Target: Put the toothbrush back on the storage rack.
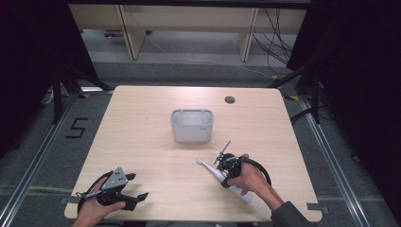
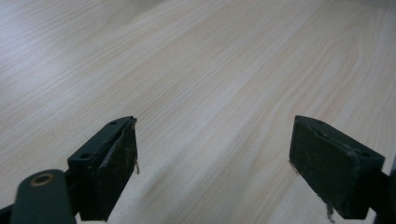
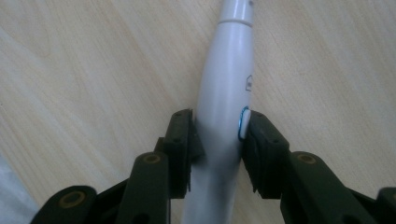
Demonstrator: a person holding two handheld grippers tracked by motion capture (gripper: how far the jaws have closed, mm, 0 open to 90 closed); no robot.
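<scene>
A white electric toothbrush (image 1: 215,173) lies on the wooden table (image 1: 142,142), its brush head pointing up and left. My right gripper (image 1: 225,178) is shut on its handle. In the right gripper view the toothbrush (image 3: 229,93) runs up between the jaws, and both pads press its sides near the blue-ringed button (image 3: 243,123). My left gripper (image 1: 136,189) rests near the table's front left corner, held by a hand. Its jaws stand wide apart in the left gripper view, with bare wood between the left gripper (image 2: 212,154) fingers.
A grey, open-topped holder (image 1: 191,125) with compartments stands at the table's middle, beyond the toothbrush. A round cable hole (image 1: 230,100) sits at the back right. Desk legs and cables lie on the floor behind the table.
</scene>
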